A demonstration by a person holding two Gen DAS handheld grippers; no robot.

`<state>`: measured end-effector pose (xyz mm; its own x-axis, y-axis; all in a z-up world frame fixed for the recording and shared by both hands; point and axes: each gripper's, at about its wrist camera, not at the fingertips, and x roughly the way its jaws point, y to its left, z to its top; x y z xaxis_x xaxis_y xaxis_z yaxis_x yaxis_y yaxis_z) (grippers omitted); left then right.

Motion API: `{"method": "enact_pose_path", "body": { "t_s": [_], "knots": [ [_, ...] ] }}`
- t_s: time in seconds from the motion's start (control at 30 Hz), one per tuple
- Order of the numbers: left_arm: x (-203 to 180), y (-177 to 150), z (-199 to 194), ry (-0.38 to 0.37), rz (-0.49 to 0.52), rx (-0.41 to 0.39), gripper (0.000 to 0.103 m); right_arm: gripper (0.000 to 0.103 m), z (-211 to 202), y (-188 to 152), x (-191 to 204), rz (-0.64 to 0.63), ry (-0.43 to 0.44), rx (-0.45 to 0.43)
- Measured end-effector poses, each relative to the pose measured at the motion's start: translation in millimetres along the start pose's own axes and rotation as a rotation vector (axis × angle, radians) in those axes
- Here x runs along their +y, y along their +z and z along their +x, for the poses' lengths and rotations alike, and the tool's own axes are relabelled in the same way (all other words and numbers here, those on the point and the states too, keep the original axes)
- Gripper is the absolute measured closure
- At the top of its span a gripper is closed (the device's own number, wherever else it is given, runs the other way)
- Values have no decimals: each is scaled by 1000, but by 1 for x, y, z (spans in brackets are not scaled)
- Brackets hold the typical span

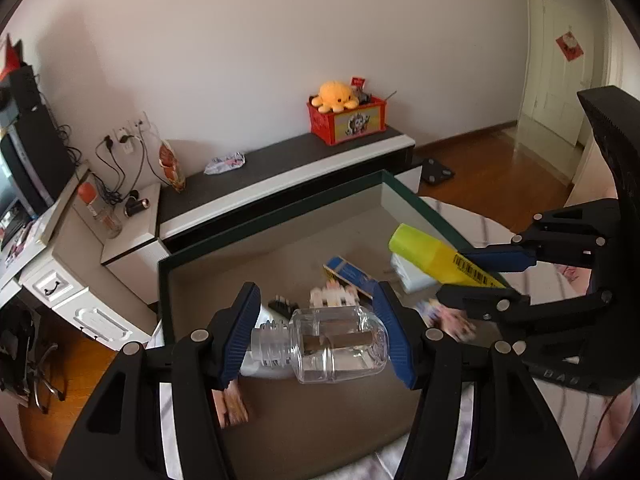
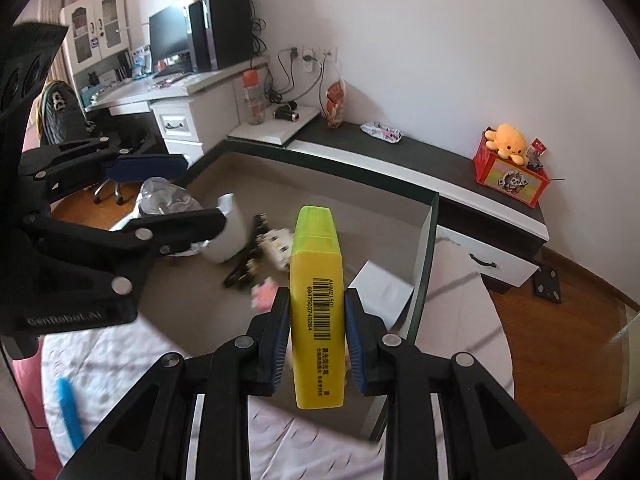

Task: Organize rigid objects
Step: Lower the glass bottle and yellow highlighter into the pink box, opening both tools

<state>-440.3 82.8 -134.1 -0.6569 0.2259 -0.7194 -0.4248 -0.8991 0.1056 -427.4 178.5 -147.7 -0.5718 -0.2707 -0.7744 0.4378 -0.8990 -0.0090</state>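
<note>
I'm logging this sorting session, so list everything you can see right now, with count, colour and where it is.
box: one, dark green rim, tan inside, on the bed in front
clear bottle: one, transparent, no cap, gripped in the left claw above the box
highlighter: one, yellow with barcode, gripped in the right claw above the box
white cup: one, in the box
blue carton: one, in the box
white packet: one, box's right side
small toys: several, blurred, box middle
red crate: one, on the low cabinet, orange plush on top
left claw: black, blue pads
right claw: black, blue pads
</note>
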Motion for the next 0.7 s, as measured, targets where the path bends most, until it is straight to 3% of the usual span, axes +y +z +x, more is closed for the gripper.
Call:
{"method": "enact_pose_path", "body": {
  "t_s": [0.2,0.43,0.7],
  "knots": [
    [14,18,50,17,0,69,43,76,44,19,-18,8,-19,54],
    [28,16,77,45,-32,114,43,76,81,28,-29,31,-19,113],
    [37,5,83,72,-102,103,42,73,79,28,-33,54,-42,92]
  ]
}}
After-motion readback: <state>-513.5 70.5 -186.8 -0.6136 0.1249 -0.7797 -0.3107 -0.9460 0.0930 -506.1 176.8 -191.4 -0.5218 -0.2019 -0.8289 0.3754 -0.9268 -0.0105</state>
